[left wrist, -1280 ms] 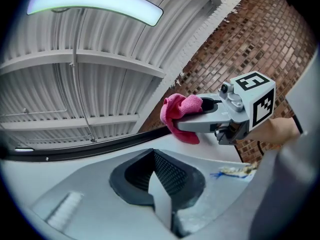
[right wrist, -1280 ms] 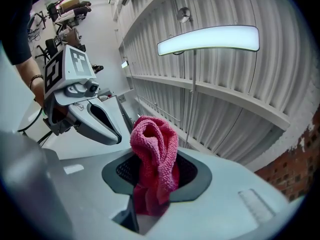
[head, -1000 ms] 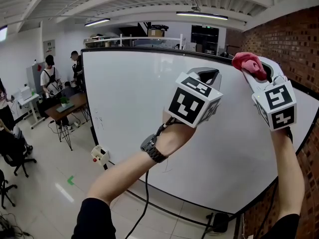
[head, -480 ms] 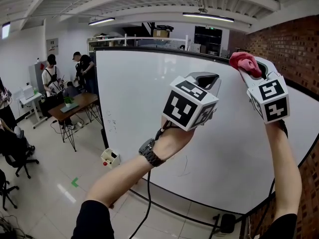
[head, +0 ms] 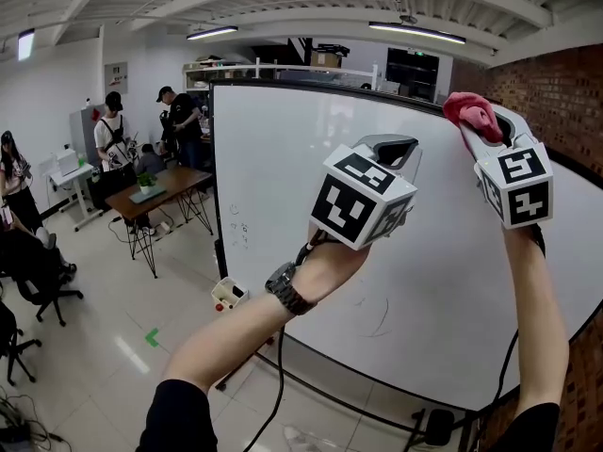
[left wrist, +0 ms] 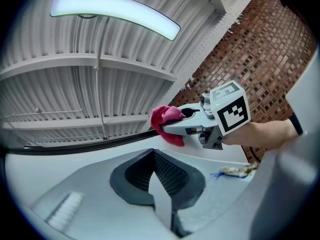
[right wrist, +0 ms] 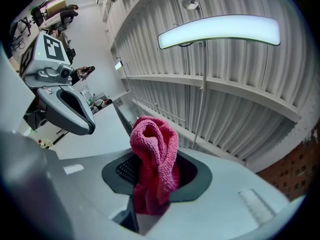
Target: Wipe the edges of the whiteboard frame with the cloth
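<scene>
The whiteboard (head: 283, 186) fills the middle of the head view; its black frame (head: 330, 88) runs along the top. My right gripper (head: 479, 128) is raised at the board's upper right, shut on a pink cloth (head: 470, 110) that sits at the top frame edge. In the right gripper view the cloth (right wrist: 155, 154) bulges out from between the jaws of that gripper (right wrist: 150, 194). My left gripper (head: 391, 149) is held in front of the board's middle, below and left of the cloth, shut with nothing in it. The left gripper view shows the cloth (left wrist: 167, 121) beyond that gripper's own jaws (left wrist: 160, 184).
A brick wall (head: 551, 92) stands right of the board. A desk (head: 155, 191) with people around it, an office chair (head: 38, 276) and a small white box (head: 229, 294) on the floor are at the left. A ceiling lamp (head: 415, 32) hangs above.
The view has swung left, so the board's left edge and the people sit further right. Both grippers keep their places in view; the cloth stays clamped at the top frame.
</scene>
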A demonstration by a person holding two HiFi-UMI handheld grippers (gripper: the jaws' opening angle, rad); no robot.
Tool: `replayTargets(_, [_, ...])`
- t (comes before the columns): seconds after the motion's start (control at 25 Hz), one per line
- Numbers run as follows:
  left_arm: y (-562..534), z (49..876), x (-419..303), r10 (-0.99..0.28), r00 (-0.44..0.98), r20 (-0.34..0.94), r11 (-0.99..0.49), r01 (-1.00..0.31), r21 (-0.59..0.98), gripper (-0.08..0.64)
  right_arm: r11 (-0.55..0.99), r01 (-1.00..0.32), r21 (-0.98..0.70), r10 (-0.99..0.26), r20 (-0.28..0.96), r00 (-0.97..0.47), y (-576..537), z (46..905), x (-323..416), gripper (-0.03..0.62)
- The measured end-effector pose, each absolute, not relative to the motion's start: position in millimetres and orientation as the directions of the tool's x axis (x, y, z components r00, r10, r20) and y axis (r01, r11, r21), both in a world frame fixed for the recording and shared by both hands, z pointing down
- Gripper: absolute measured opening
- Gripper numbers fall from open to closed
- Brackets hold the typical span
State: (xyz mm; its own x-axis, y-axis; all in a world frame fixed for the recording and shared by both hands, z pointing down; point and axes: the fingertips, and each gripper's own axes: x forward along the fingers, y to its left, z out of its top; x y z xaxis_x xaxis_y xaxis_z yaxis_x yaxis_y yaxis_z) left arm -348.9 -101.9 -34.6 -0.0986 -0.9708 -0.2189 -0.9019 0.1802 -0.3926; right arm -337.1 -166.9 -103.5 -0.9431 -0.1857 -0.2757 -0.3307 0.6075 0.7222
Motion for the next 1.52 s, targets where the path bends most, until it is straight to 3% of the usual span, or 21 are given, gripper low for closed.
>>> replayTargets(0.64, [-60.3, -26.8, -433.7, -0.984, -0.062, -0.169, 0.145, -0.830, -0.538, 0.000, 0.564, -0.464, 0.683, -0.223, -0.415, -0.882, -118.4, -104.6, -390.9, 0.132])
replayTargets(1.52, [-31.8, -45.9, -484.6, -0.982, -0.051, -0.180, 0.161, -0.727, -0.667, 0.000, 0.522, -0.451, 0.724, -0.233, -0.387, -0.892, -78.4, -99.9, -448.8, 0.133])
